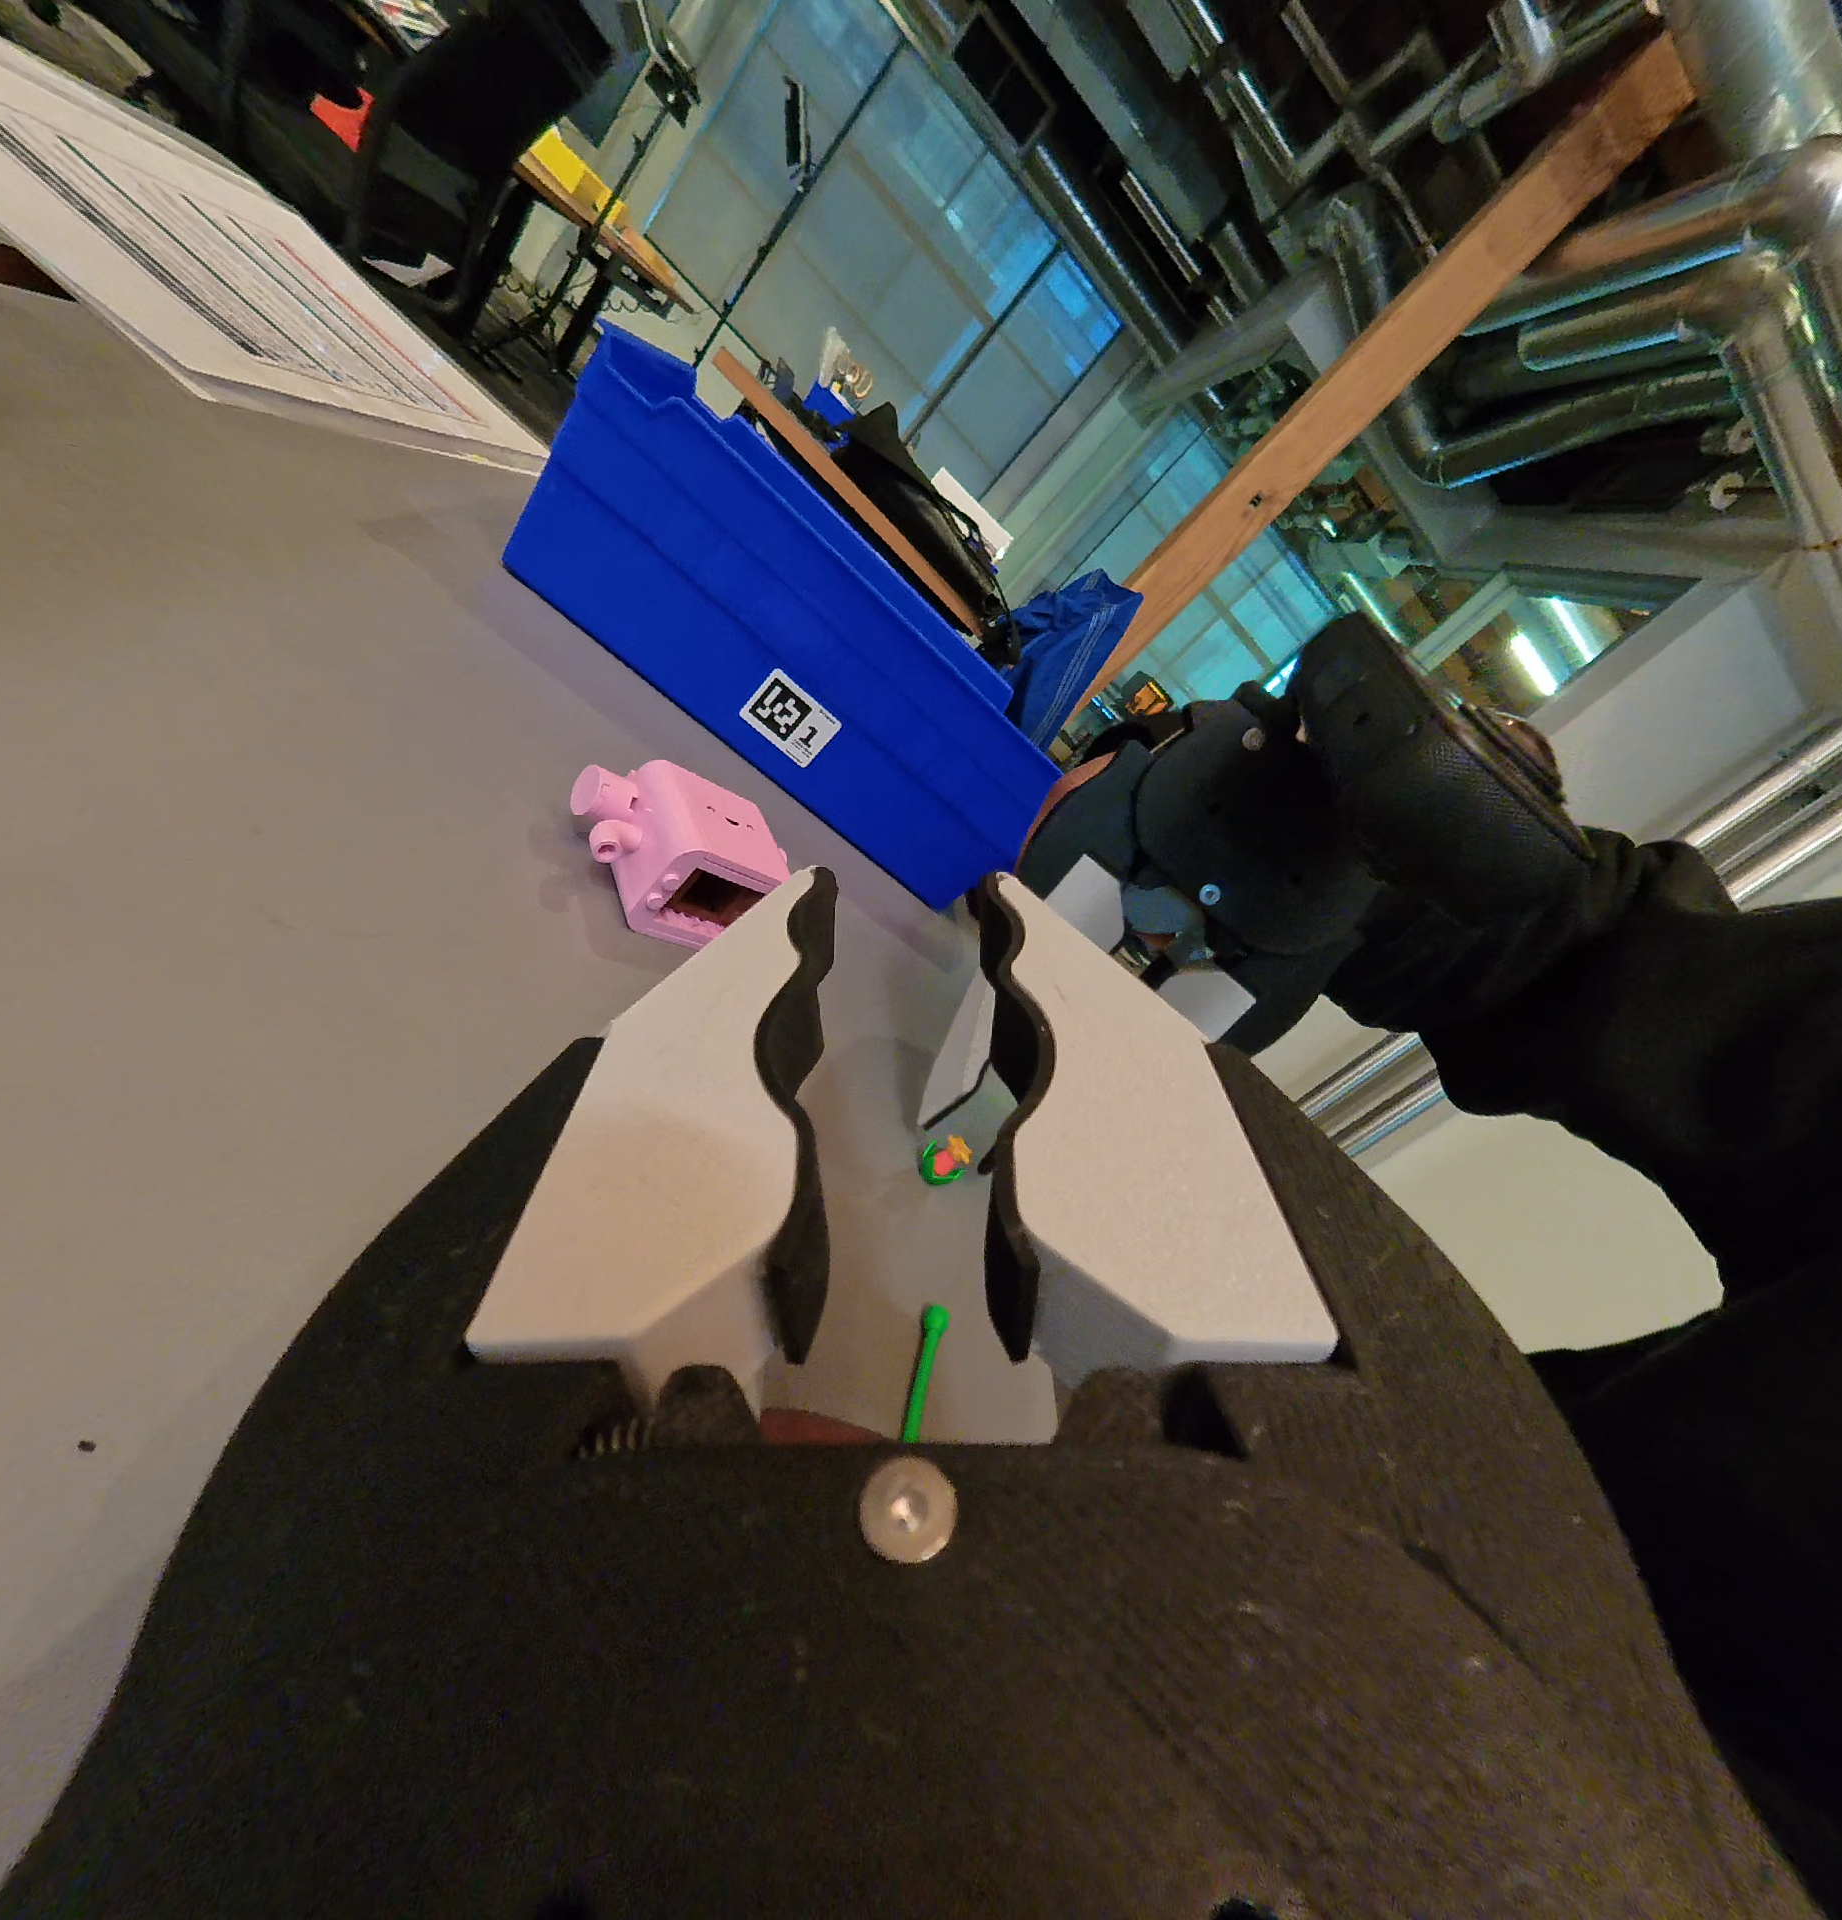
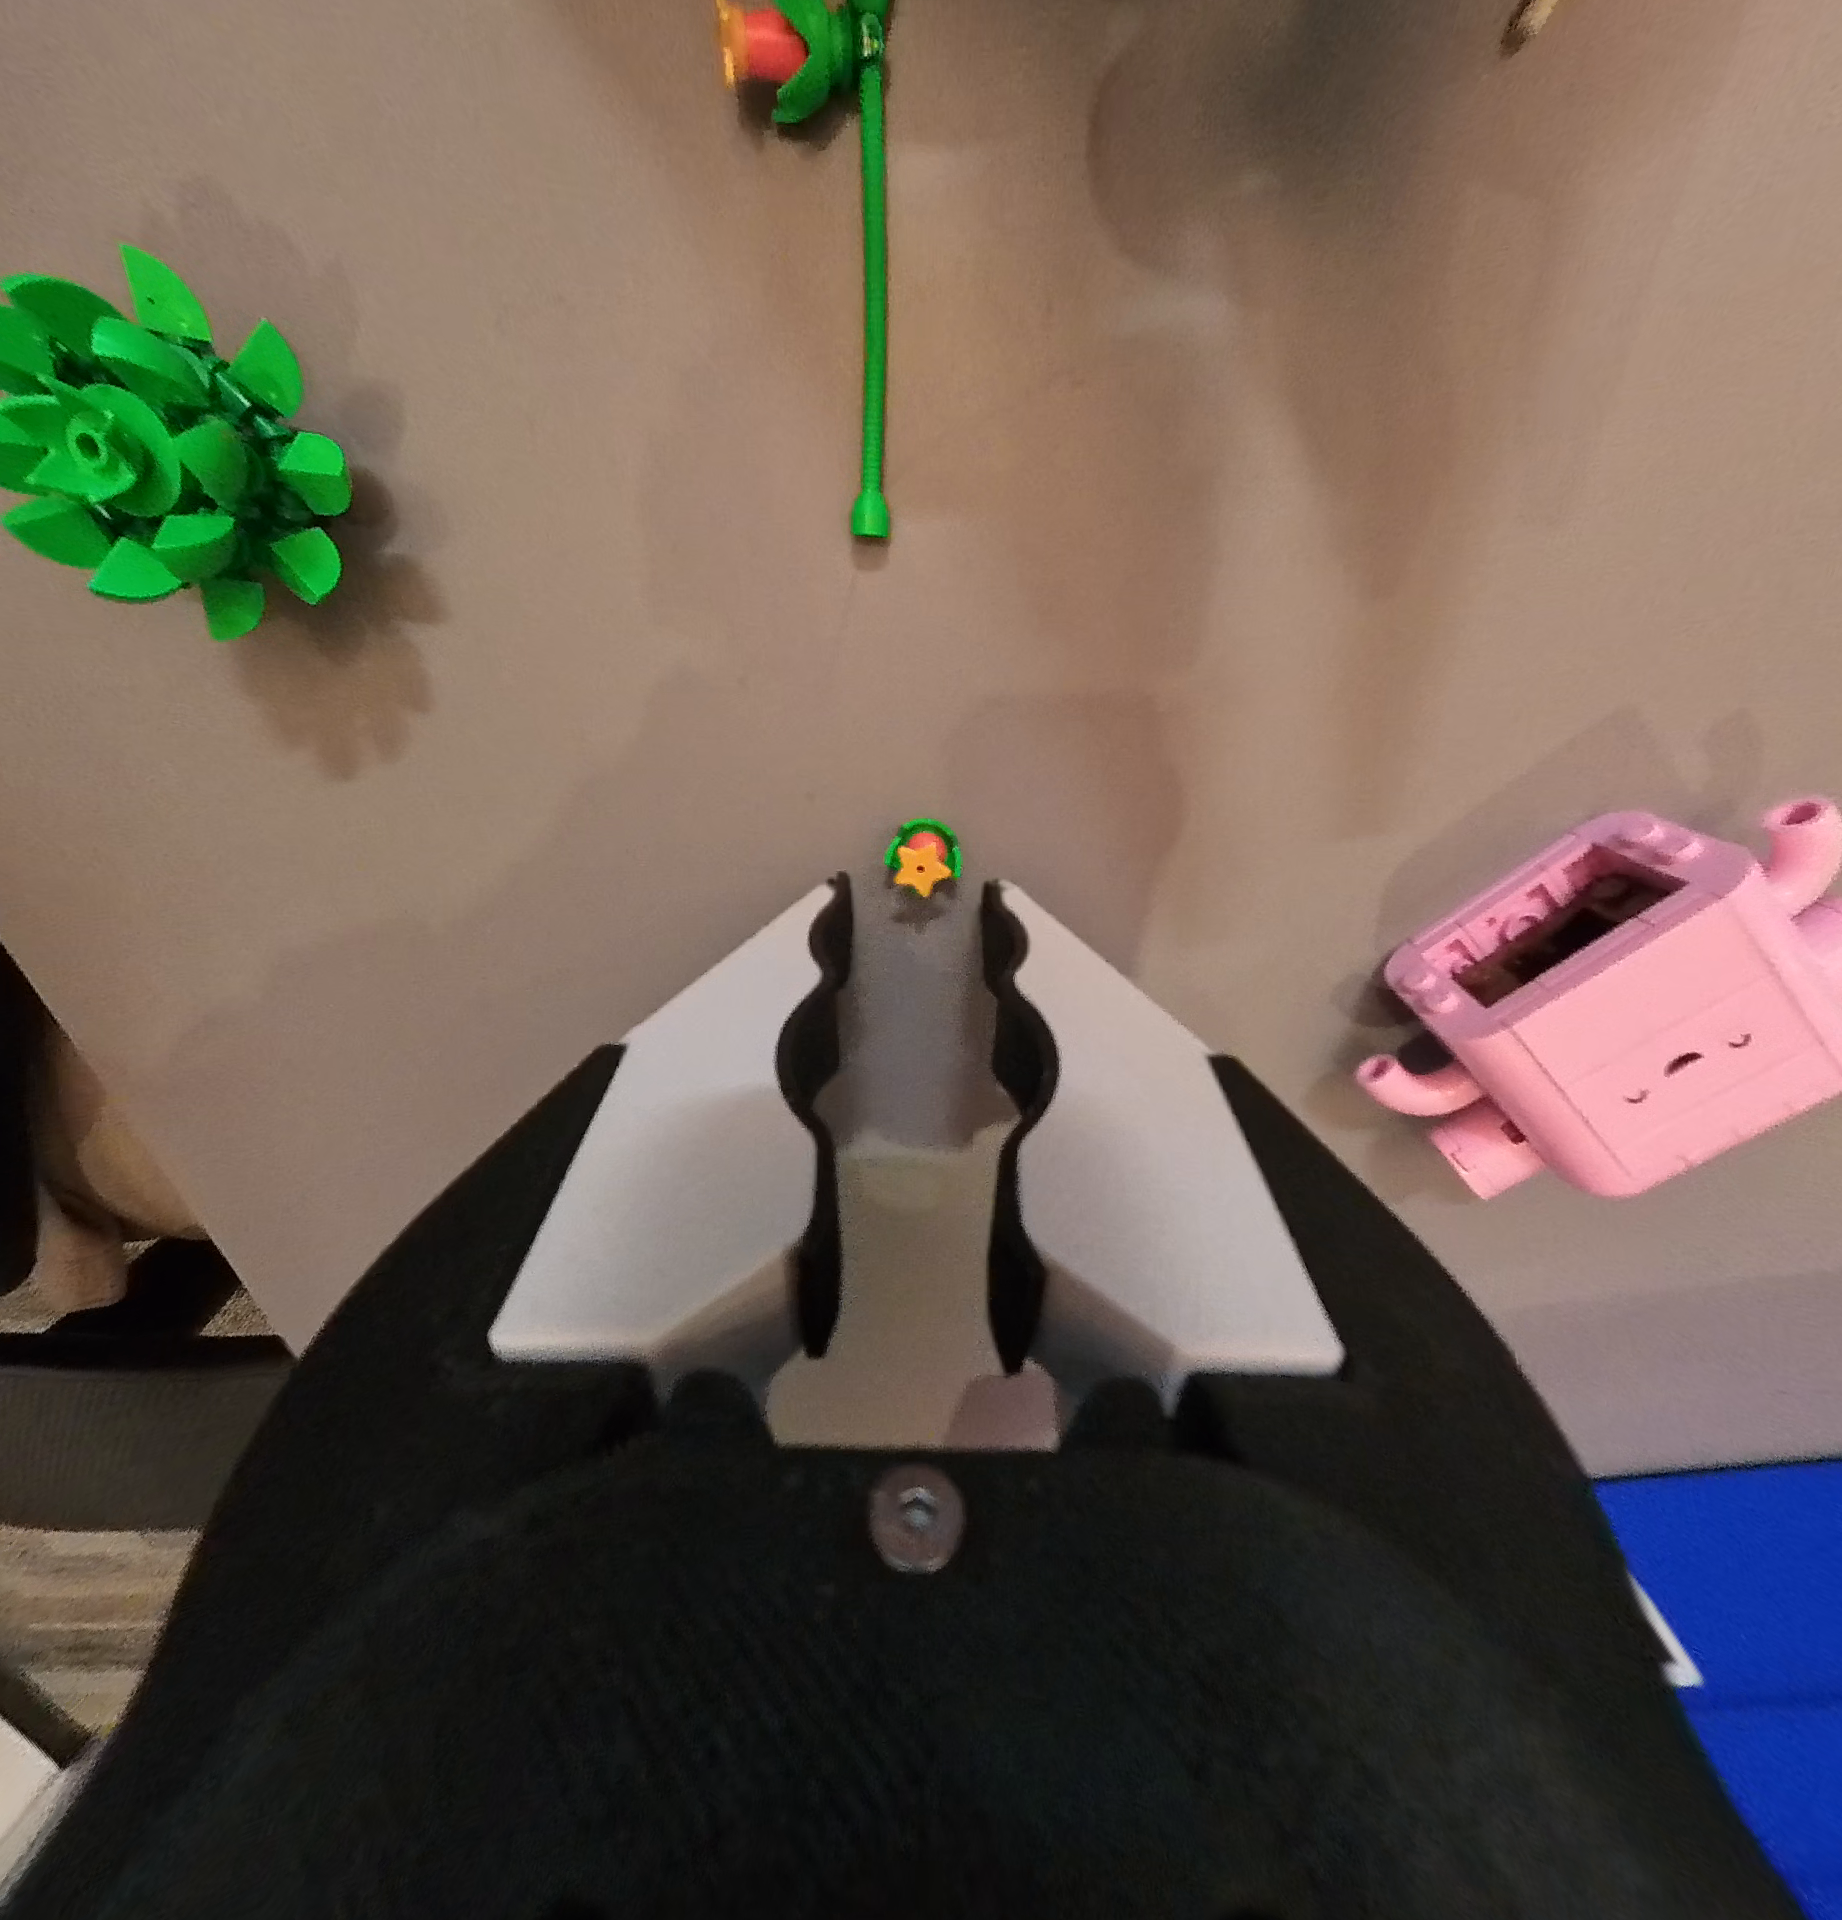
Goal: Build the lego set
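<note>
**Small flower bud first, and gently**

My right gripper [image 2: 917, 883] hangs over the grey table [image 2: 1312, 416] with its jaws parted and nothing between them. Just beyond the fingertips sits the small flower bud [image 2: 923, 858], a yellow star on a red core in a green collar, standing alone. It looks tiny, light and hard-plastic slick, so I judge it could skitter or flip if one pad touches first. I would close on the green collar from both sides, low and square, not on the star, which may pop off.

Farther off lies the green stem [image 2: 869, 312], thin and ribbed, with a second flower head [image 2: 782, 52] at its far end. The stem looks bendable; I would take it near an end, not mid-length.

To the far left is the green leaf cluster [image 2: 148, 447], spiky, many-pieced, probably fragile at the leaf joints; hold by the centre. To the right lies the pink pot figure [image 2: 1623, 1039] on its side, blocky and rigid, the easiest thing here to grip, across its flat walls.

My left gripper [image 1: 906, 894] is also released and empty, hovering tilted above the table with the blue bin [image 1: 688, 582] beyond.
</note>
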### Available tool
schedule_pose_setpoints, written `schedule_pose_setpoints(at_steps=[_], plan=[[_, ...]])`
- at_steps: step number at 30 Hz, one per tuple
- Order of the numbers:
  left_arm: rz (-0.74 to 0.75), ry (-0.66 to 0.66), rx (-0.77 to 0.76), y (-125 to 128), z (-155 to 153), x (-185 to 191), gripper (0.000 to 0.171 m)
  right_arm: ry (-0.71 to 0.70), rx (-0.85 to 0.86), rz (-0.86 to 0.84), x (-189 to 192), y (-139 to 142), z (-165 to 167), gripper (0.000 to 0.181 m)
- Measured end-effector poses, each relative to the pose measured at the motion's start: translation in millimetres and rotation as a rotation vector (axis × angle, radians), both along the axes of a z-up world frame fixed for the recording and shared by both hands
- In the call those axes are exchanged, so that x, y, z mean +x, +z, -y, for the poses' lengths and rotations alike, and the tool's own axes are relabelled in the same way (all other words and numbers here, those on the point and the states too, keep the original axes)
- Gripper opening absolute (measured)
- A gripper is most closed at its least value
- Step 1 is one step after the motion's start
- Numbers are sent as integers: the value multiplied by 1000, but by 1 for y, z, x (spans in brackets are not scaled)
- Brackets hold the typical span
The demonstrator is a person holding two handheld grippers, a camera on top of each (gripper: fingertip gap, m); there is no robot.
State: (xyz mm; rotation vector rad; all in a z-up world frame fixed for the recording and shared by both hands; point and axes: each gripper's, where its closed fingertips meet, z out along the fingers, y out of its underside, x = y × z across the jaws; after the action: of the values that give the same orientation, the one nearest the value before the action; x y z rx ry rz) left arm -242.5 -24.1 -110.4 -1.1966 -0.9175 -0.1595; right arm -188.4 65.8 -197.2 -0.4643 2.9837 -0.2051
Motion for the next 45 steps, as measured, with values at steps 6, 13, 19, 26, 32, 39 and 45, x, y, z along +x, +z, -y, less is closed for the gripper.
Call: schedule_pose_setpoints(at_steps=[6,13,19,26,32,39,45], plan=[[-18,16,-6,3,4,-1,25,-26,-90,-50,-6,12,7,32],[-85,151,-14,18,37,-5,24,-165,-507,-82,-16,49,41,30],[-101,251,-148,14,61,-7,23,-405,-1049,111,-12,93,65,29],[-63,384,-259,0,100,-7,19,-480,-1475,66,-30,132,46,15],[-61,471,-287,-2,116,-1,17,-492,-1373,-122,-44,108,29,16],[-49,467,-370,-14,110,-4,15,-472,-1286,-153,-43,90,37,18],[-28,461,-398,-18,109,-7,15,-547,-1300,-60,-47,89,37,19]])
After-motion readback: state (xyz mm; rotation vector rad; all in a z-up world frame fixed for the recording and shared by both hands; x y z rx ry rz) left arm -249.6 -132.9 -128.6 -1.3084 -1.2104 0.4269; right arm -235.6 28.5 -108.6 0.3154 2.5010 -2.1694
